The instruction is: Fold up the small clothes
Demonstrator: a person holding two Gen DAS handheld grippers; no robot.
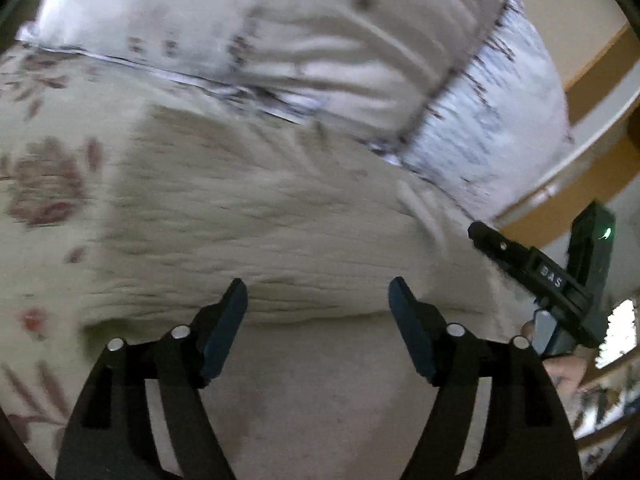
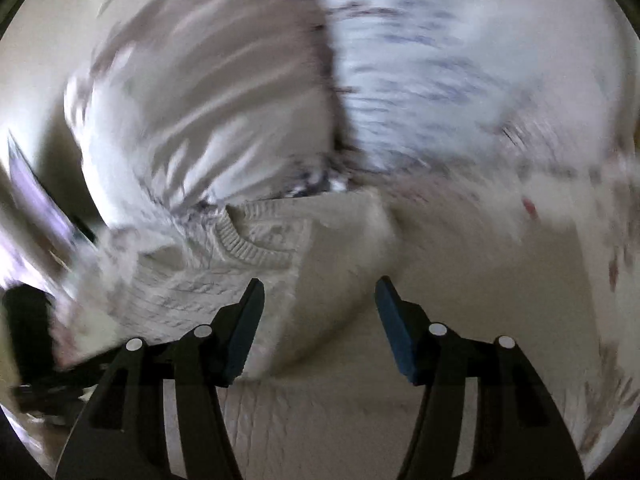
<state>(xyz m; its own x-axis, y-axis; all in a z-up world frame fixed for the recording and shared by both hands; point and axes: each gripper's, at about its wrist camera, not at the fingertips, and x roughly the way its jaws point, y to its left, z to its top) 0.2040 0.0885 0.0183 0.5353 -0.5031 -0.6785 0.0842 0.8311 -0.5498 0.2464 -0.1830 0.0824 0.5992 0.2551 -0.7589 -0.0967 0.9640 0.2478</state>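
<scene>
A: When both views were inspected, where did the cream cable-knit sweater (image 1: 256,236) lie relative to the left gripper (image 1: 318,328)?

B: It lay spread on the pale floral-print bedspread (image 1: 44,184), directly ahead of and below the blue-padded fingers (image 1: 224,332). Its near folded edge ran across just beyond the fingertips. The jaws stood apart, with nothing between them and no pad touching the knit.

A: And the right gripper (image 2: 320,328)?

B: Its jaws also stood apart and held nothing. The sweater (image 2: 248,264) sat ahead of it and toward its left finger, ribbed neckline (image 2: 256,252) showing, with a folded corner reaching in front of the gap. Whether the left pad brushed the knit could not be determined, owing to blur.

A: What lay beyond the garment?

B: A beige-and-white pillow (image 1: 320,48) with dark streaked markings lay past the sweater's far edge, well ahead of both sets of fingers.

A: Was either tool visible from the other camera?

B: Yes. From the left wrist view, the black body of the right gripper (image 1: 560,280) appeared to the right of the left fingers, with part of a hand (image 1: 568,368) below it.
</scene>
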